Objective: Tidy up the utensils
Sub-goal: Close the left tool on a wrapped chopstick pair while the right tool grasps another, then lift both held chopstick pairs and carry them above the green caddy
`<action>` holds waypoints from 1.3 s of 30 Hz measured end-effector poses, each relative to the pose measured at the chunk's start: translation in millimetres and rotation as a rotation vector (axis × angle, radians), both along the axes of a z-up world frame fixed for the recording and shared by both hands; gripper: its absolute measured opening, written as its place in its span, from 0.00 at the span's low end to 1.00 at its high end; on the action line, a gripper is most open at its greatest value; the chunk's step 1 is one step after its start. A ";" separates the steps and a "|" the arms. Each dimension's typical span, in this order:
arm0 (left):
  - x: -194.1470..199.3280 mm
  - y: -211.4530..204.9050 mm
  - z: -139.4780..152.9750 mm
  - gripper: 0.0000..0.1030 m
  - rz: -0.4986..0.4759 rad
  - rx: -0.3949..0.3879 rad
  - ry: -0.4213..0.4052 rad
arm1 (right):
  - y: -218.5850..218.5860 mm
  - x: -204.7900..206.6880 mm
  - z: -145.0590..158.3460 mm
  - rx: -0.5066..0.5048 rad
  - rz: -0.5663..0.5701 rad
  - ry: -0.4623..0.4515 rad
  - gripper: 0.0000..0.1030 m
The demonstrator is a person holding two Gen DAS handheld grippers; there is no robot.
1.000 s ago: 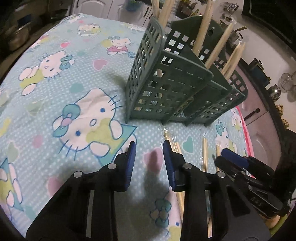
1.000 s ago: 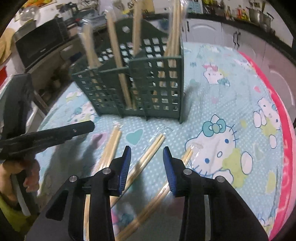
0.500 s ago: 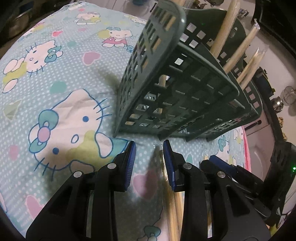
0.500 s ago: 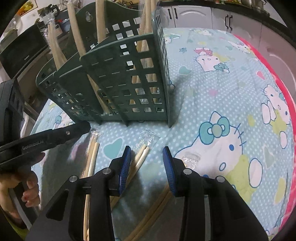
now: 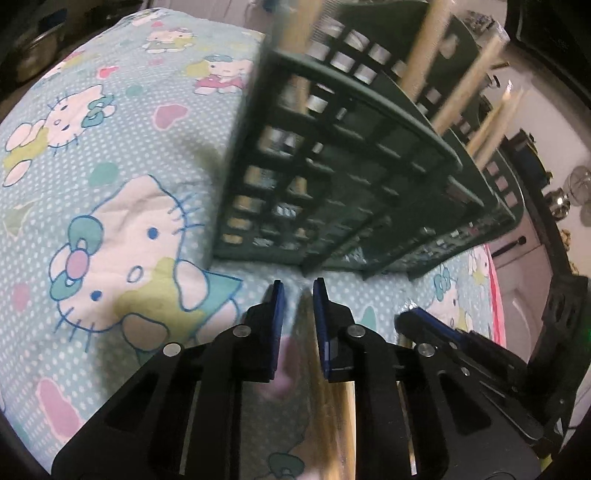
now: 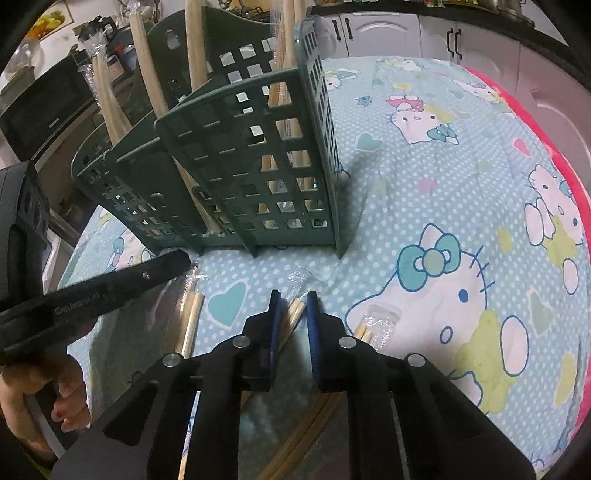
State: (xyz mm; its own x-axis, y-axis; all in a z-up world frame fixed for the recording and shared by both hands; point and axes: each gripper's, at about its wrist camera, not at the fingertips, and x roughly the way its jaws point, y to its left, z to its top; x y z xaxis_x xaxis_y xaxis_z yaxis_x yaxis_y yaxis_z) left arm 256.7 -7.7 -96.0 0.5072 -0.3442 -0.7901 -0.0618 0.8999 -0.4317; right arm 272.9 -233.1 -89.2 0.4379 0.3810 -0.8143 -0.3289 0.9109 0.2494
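Observation:
A dark green slotted utensil holder [image 5: 343, 177] [image 6: 243, 162] stands on the Hello Kitty cloth, with several wooden chopsticks upright in its compartments. Wrapped chopstick pairs lie on the cloth in front of it. My left gripper [image 5: 298, 295] is low over one wrapped pair [image 5: 314, 369], jaws narrowed around it with a gap still showing. My right gripper [image 6: 291, 302] straddles the tip of another wrapped pair [image 6: 295, 308], jaws narrowed and apart from it. Two more pairs lie to its left [image 6: 190, 317] and right [image 6: 369, 328].
The left gripper's body [image 6: 92, 295] and the hand holding it cross the right wrist view at left. The right gripper [image 5: 461, 343] shows at the right of the left wrist view. A pink edge [image 6: 565, 155] borders the cloth. Kitchen cabinets [image 6: 406, 33] stand behind.
Both grippers moved forward and down toward the chopsticks in front of the holder. Both pairs of jaws narrowed around a wrapped pair.

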 end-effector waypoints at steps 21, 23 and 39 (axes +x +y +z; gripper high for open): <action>12.6 -12.0 -0.6 0.03 -0.040 0.045 0.026 | -17.2 -37.8 65.4 0.103 0.050 -0.123 0.07; 9.2 -6.5 3.5 0.03 -0.041 0.011 0.016 | -15.9 -39.9 70.0 0.107 0.059 -0.135 0.07; -36.7 24.9 75.0 0.02 -0.057 -0.033 -0.170 | 1.9 -64.6 110.1 0.099 0.131 -0.241 0.06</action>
State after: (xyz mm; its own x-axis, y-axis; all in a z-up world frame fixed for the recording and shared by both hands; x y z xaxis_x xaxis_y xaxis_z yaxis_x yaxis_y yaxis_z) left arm 220.1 17.1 -21.1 0.6113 -0.4006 -0.6825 0.0653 0.8850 -0.4609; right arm 208.3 -231.2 21.0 0.5558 0.5192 -0.6492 -0.5027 0.8319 0.2351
